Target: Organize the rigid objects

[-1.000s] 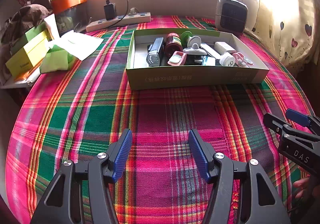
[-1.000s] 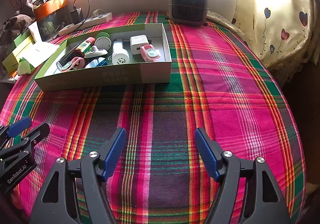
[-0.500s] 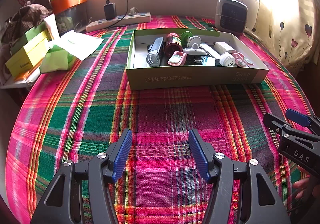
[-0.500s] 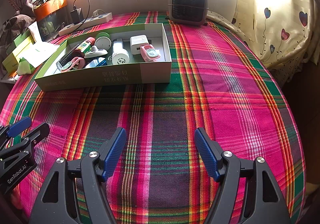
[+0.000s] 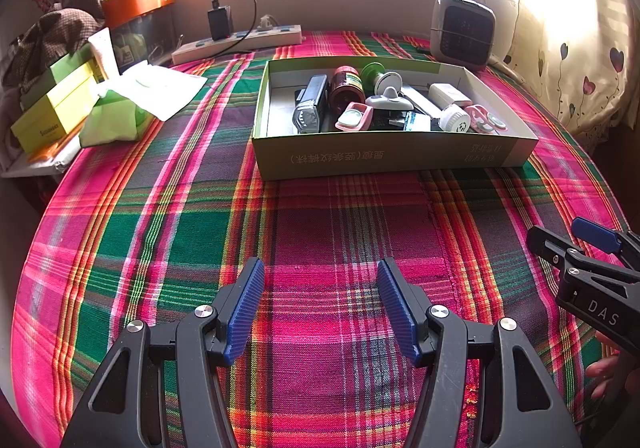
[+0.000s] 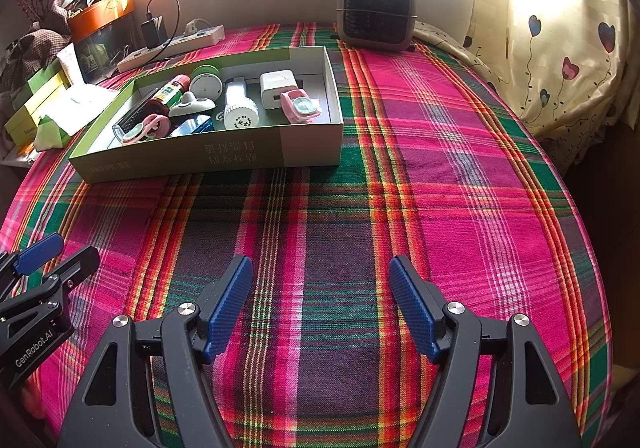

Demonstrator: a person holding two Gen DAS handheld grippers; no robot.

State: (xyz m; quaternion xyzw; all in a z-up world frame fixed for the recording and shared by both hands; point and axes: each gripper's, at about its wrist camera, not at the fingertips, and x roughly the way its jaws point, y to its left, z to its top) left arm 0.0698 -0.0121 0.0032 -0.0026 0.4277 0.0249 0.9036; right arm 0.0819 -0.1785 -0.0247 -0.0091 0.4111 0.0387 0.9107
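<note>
Here both tools hang over the near part of the tabletop, which is covered by a checked cloth (image 5: 192, 216) in pink, green and purple. The left tool (image 5: 320, 306) has its blue pads spread wide, with only cloth between them. The right tool (image 6: 320, 304) is spread wide too and holds nothing.

The cardboard box (image 5: 384, 157) stands toward the far edge of the tabletop, well apart from both tools. Inside it lie the small things, close together: a dark red bottle (image 5: 346, 87), a black shaver (image 5: 310, 104), a pink case (image 5: 353, 117), a white round cap (image 5: 454, 119) and a white charger (image 6: 278, 88).

Behind the box, at the far right corner, stands a small heater (image 6: 376, 10). A power strip (image 5: 236, 44) lies along the far edge, and green and yellow boxes (image 5: 56, 108) are at the left edge.
</note>
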